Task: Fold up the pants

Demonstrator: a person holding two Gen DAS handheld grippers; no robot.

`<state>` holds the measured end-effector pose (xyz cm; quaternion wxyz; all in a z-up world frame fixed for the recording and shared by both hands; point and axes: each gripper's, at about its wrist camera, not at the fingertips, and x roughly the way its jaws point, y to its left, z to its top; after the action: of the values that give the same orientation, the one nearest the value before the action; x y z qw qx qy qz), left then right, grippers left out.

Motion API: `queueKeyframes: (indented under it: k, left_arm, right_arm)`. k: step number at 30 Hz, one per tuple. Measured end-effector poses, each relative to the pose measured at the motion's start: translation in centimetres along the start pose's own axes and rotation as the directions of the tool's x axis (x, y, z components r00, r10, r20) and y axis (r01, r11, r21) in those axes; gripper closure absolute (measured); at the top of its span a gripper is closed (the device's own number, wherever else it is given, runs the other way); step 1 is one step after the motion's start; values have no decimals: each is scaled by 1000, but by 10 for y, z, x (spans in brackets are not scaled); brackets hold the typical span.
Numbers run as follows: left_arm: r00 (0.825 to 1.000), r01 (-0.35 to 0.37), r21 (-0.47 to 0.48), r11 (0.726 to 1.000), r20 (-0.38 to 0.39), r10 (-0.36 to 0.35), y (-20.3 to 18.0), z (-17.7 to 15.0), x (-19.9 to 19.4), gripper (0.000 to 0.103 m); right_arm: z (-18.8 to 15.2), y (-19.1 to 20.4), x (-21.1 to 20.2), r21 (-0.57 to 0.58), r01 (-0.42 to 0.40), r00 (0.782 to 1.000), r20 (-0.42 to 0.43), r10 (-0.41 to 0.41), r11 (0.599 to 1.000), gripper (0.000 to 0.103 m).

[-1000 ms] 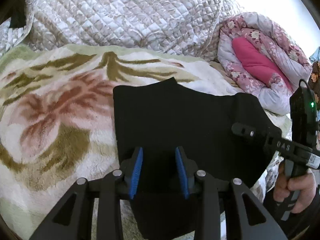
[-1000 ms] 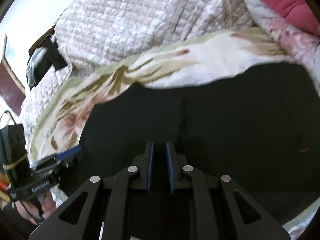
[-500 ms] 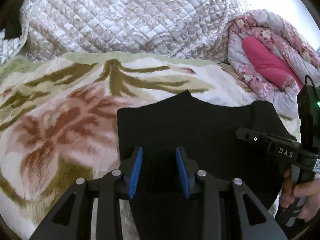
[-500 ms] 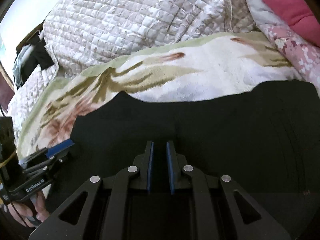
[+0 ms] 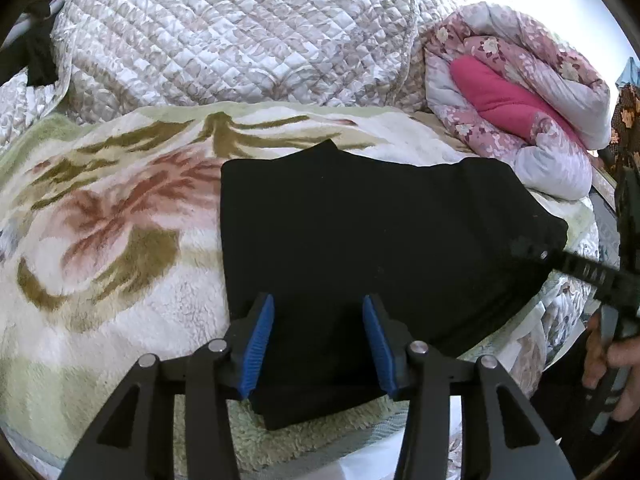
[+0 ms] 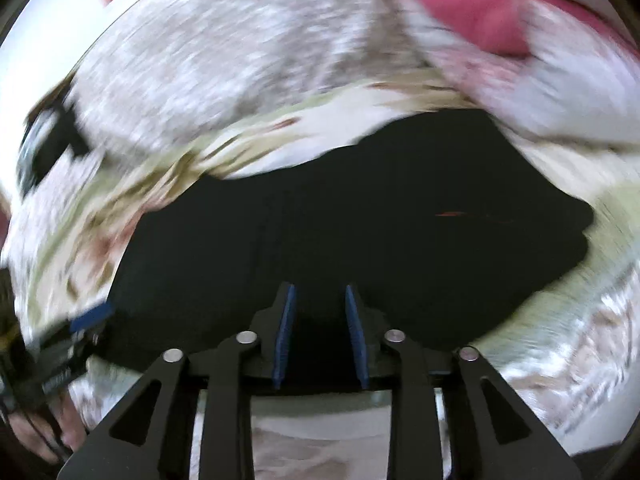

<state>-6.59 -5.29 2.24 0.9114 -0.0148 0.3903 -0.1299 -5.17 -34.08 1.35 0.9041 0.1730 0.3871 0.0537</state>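
Note:
The black pants (image 5: 380,232) lie folded into a broad flat slab on the floral fleece blanket (image 5: 112,240). My left gripper (image 5: 318,302) hovers over their near left part, its jaws opening; the blue pads (image 5: 260,340) stand apart with cloth below them, not pinched. In the blurred right wrist view the pants (image 6: 360,220) fill the middle, and my right gripper (image 6: 320,294) is over their near edge. Its jaws are opening too, with nothing gripped. The right gripper (image 5: 580,268) also shows in the left wrist view, at the pants' right side, held by a hand (image 5: 608,356).
A quilted beige bedspread (image 5: 240,40) is heaped at the back. A rolled pink floral quilt (image 5: 520,92) lies at the back right. Dark clothing (image 5: 36,60) hangs at the far left. The bed's near edge (image 5: 320,452) runs just under my grippers.
Both pairs of jaws have widened and released the cloth. Both grippers have drawn back, so the pants' near edge shows below the left jaws. The right wrist view has swung and blurred.

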Motion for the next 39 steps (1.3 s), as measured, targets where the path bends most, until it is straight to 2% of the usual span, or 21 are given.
queueKeyframes:
  k: [2, 5, 6, 8, 11, 13, 15, 19, 24, 29, 31, 33, 34, 36, 37, 39]
  left_arm:
    - [1000, 2, -6, 1000, 1, -2, 1, 0, 0, 54]
    - [1000, -1, 0, 1000, 2, 1, 1, 0, 0, 54]
    - [1000, -4, 2, 1000, 3, 4, 1, 0, 0, 54]
    - [1000, -7, 6, 1000, 4, 7, 1, -2, 0, 53]
    - [1000, -1, 2, 1000, 5, 1, 1, -2, 0, 51]
    - [1000, -4, 6, 1000, 4, 4, 1, -2, 0, 51]
    - [1000, -5, 6, 1000, 4, 5, 0, -2, 0, 50]
    - [1000, -5, 6, 1000, 4, 5, 0, -2, 1, 48]
    - [1000, -5, 7, 1000, 5, 5, 0, -2, 1, 48]
    - [1000, -5, 5, 1000, 5, 5, -1, -2, 1, 48]
    - [1000, -5, 8, 1000, 4, 5, 0, -2, 1, 48]
    - [1000, -4, 5, 1000, 4, 4, 0, -2, 1, 48]
    - [1000, -4, 5, 1000, 5, 4, 0, -2, 1, 47]
    - [1000, -6, 6, 1000, 4, 6, 0, -2, 1, 47]
    - [1000, -6, 5, 1000, 3, 6, 0, -2, 1, 47]
    - [1000, -4, 2, 1000, 1, 4, 0, -2, 1, 47]
  right_arm:
    - [4, -13, -7, 64, 4, 1000, 27, -6, 998, 73]
    - [8, -27, -19, 134, 43, 995, 87, -55, 990, 61]
    - [8, -32, -24, 161, 36, 993, 108, -54, 986, 61]
    - [9, -37, -31, 193, 39, 990, 124, -64, 981, 61]
    - [6, -41, -43, 216, 69, 981, 162, -105, 974, 53]
    - [4, -48, -48, 240, 63, 980, 168, -105, 969, 50]
    - [2, -58, -48, 277, 95, 978, 153, -141, 956, 45]
    - [-4, -81, -42, 374, 56, 988, 114, -106, 926, 45]
    - [4, -96, -36, 441, -10, 986, 153, -65, 897, 41]
    - [13, -103, -26, 491, -39, 985, 167, -49, 870, 39]
    - [18, -102, -27, 494, -65, 983, 181, -30, 867, 38]
    - [20, -98, -35, 462, -103, 971, 239, -12, 881, 38]
    - [22, -95, -35, 445, -104, 970, 244, -9, 889, 38]
    - [27, -94, -25, 440, -94, 979, 202, 3, 893, 38]
    - [29, -96, -18, 447, -88, 985, 174, 10, 890, 39]
    - [32, -99, -6, 458, -65, 992, 128, 6, 886, 52]
